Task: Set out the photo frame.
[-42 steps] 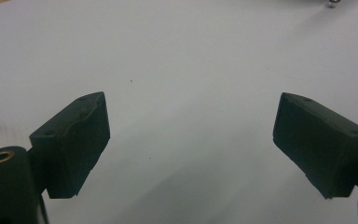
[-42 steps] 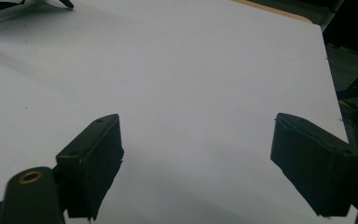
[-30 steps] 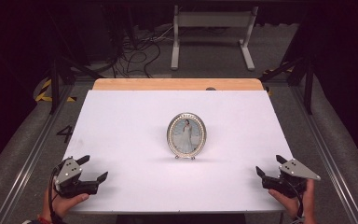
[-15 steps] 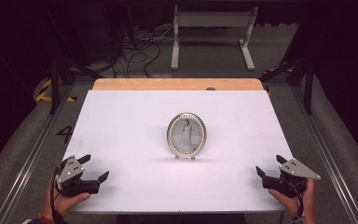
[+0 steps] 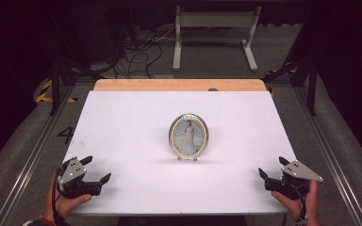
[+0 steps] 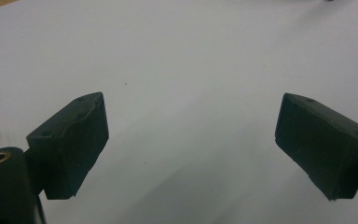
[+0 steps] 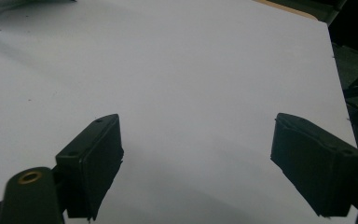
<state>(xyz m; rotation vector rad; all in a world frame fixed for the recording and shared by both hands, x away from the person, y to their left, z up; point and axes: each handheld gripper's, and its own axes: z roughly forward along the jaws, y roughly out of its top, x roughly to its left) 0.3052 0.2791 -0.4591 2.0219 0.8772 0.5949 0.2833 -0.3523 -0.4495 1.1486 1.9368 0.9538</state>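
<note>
Well short of the upright oval picture frame, both grippers, left and right, gape empty; a careless nudge could topple it.

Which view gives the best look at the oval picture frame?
The high view: the oval picture frame stands upright mid-table on the white sheet, whole and unobstructed, facing the camera. The left and right gripper views look along open fingers at bare white sheet instead.

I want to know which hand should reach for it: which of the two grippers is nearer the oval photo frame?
The left gripper, slightly: its open jaw tips sit closer to the frame than the right gripper.
</note>
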